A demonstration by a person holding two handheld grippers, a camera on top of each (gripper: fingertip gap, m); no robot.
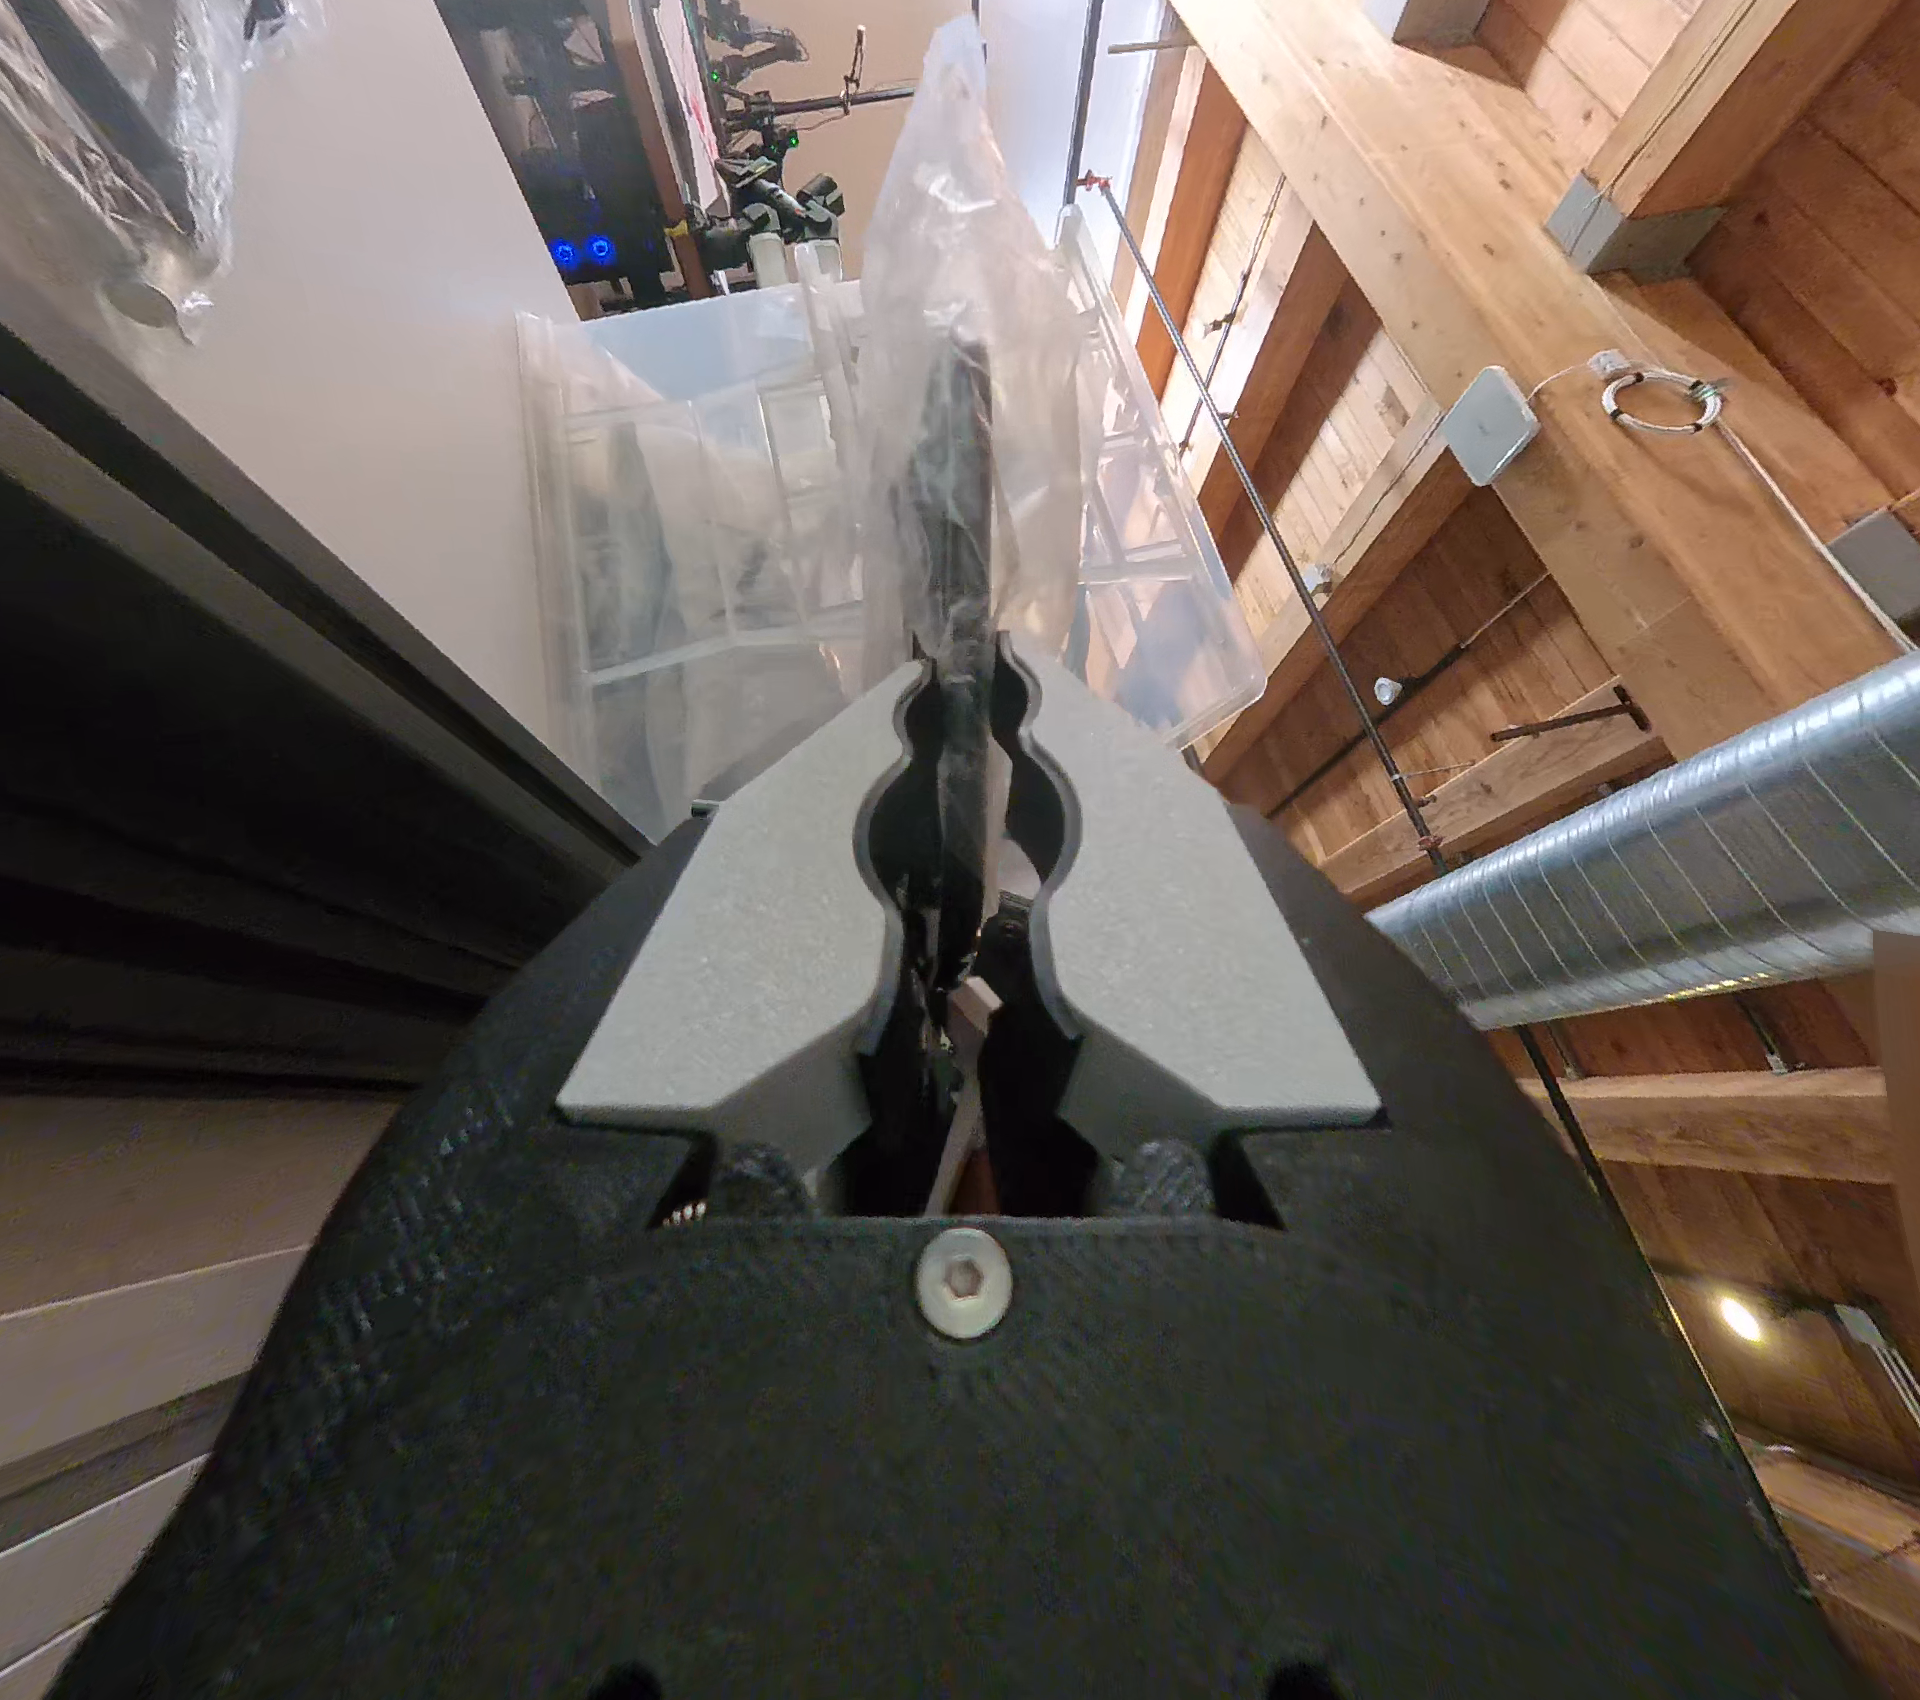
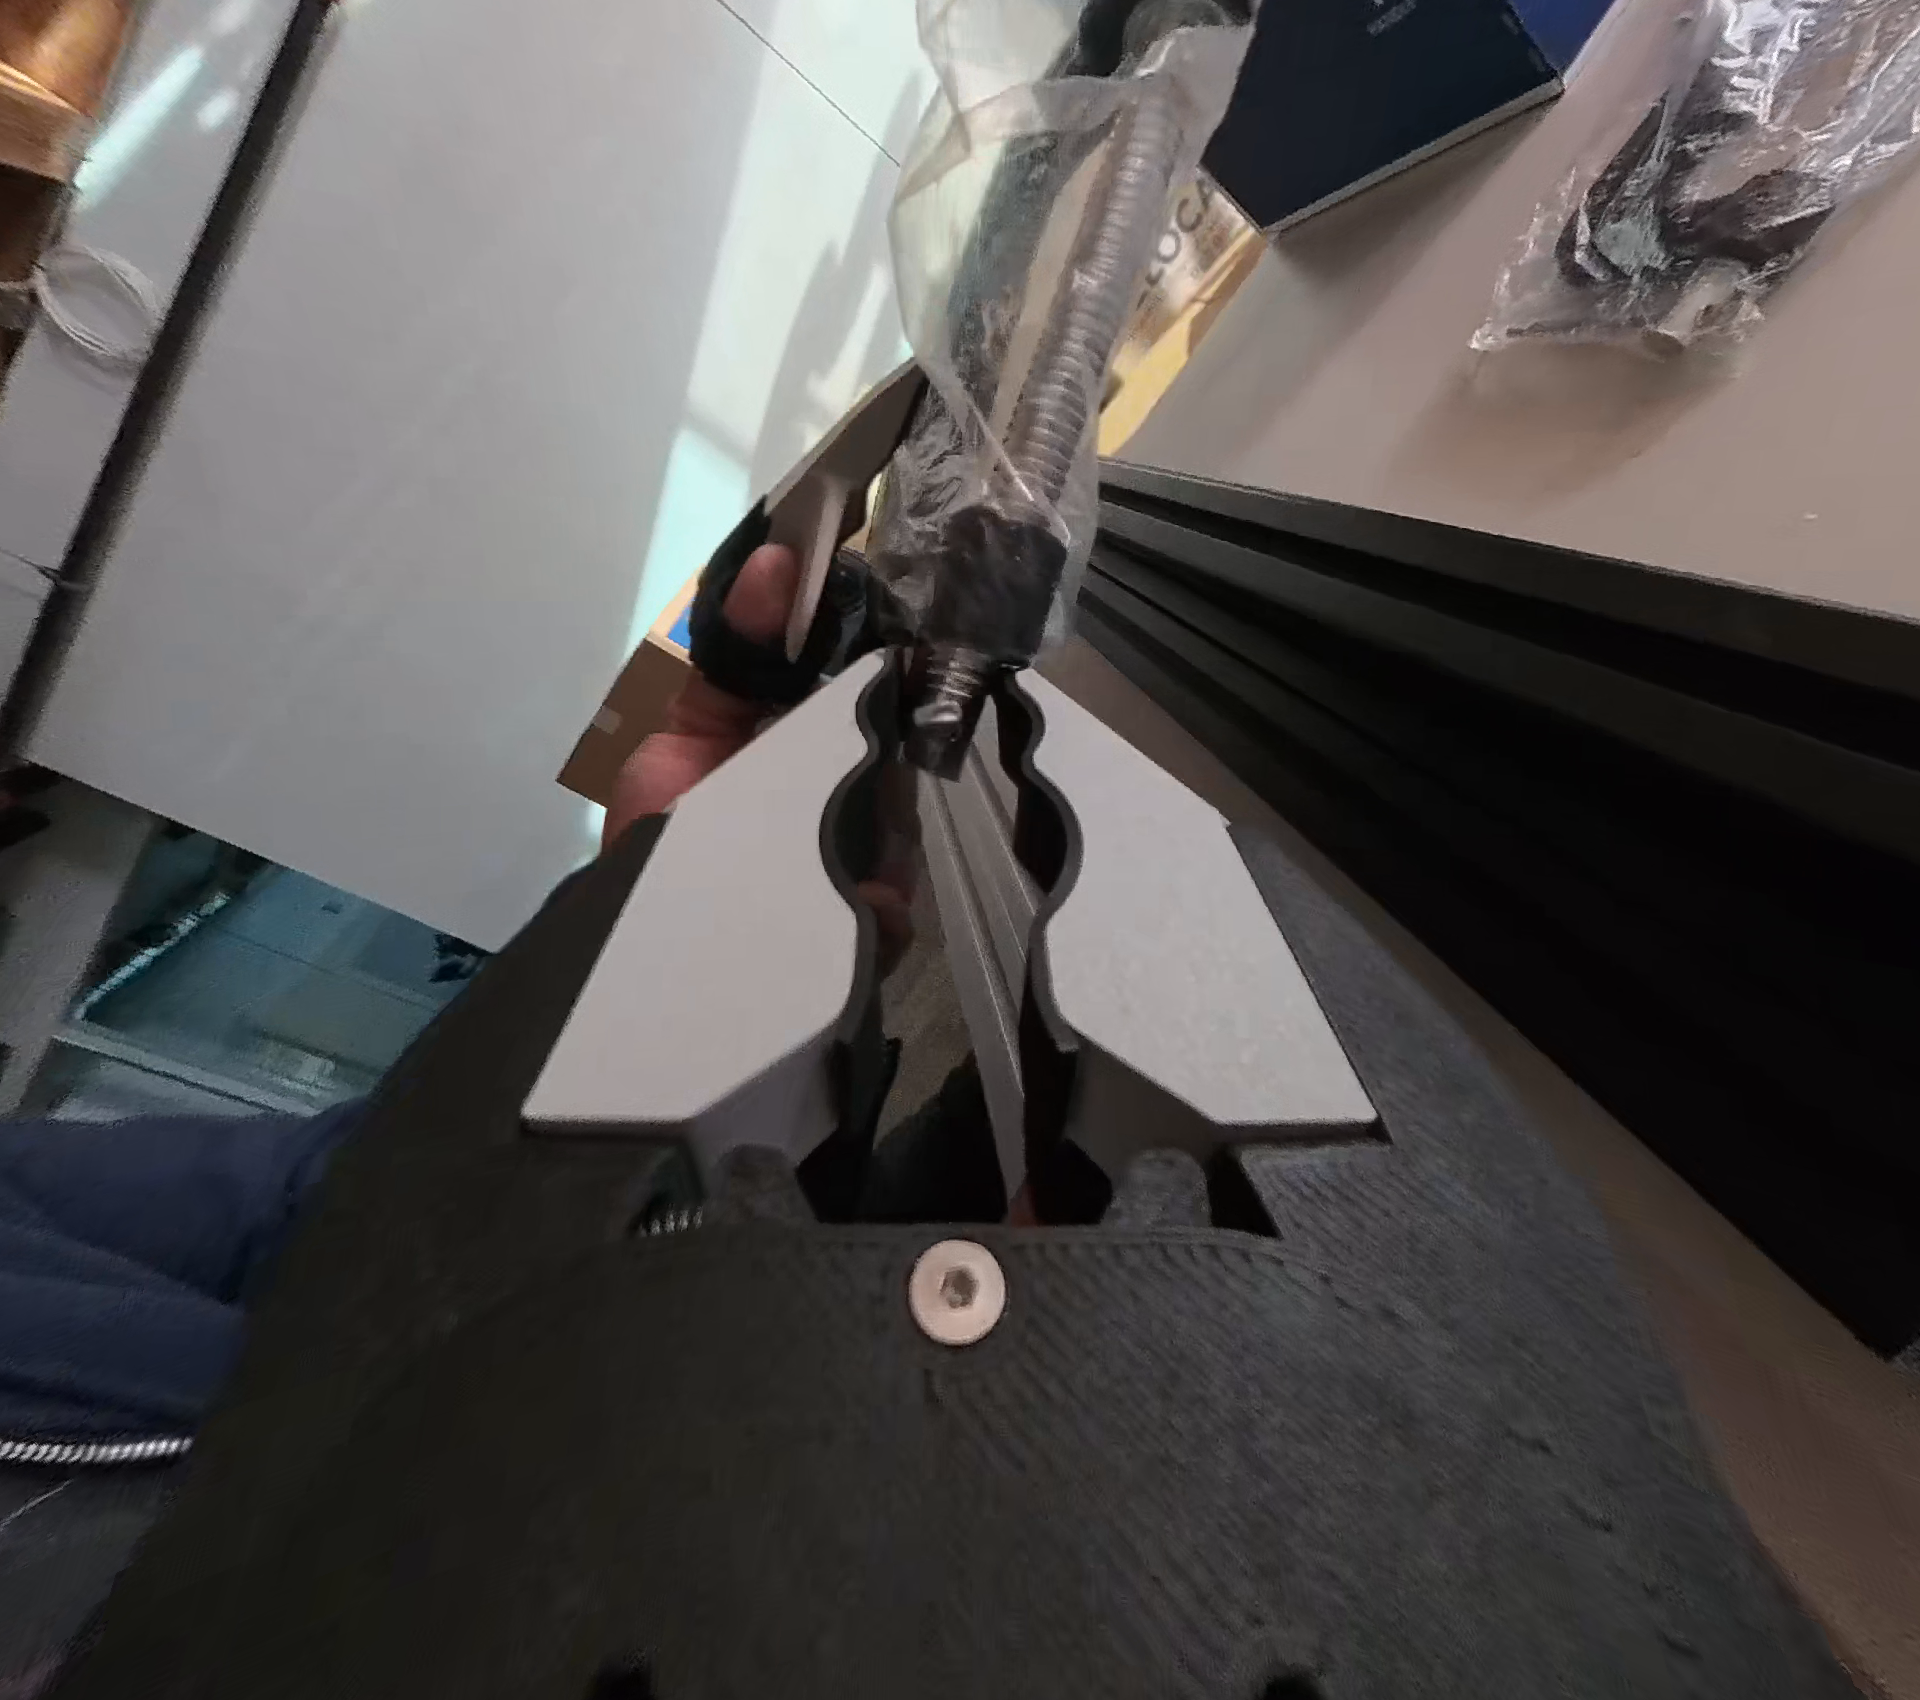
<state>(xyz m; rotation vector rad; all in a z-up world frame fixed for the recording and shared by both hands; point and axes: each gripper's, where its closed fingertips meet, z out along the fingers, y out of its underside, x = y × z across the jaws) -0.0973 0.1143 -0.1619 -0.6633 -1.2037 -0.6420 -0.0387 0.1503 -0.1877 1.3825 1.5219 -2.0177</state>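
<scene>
Left claw (image 1: pixel 961 674) is closed on a bagged black part (image 1: pixel 961 445); right claw (image 2: pixel 940 694) pinches the same bagged clamp's threaded screw end (image 2: pixel 945 705), held above the tabletop (image 2: pixel 1455 403).

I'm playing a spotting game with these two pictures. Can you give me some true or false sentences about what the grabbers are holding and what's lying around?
1. The left gripper pinches a dark part in a clear plastic bag. True.
2. The right gripper is holding nothing. False: it grips a bagged clamp with a threaded metal screw.
3. Another bagged part lies on the table. True.
4. The box on the table is red. False: it is dark blue.
</scene>
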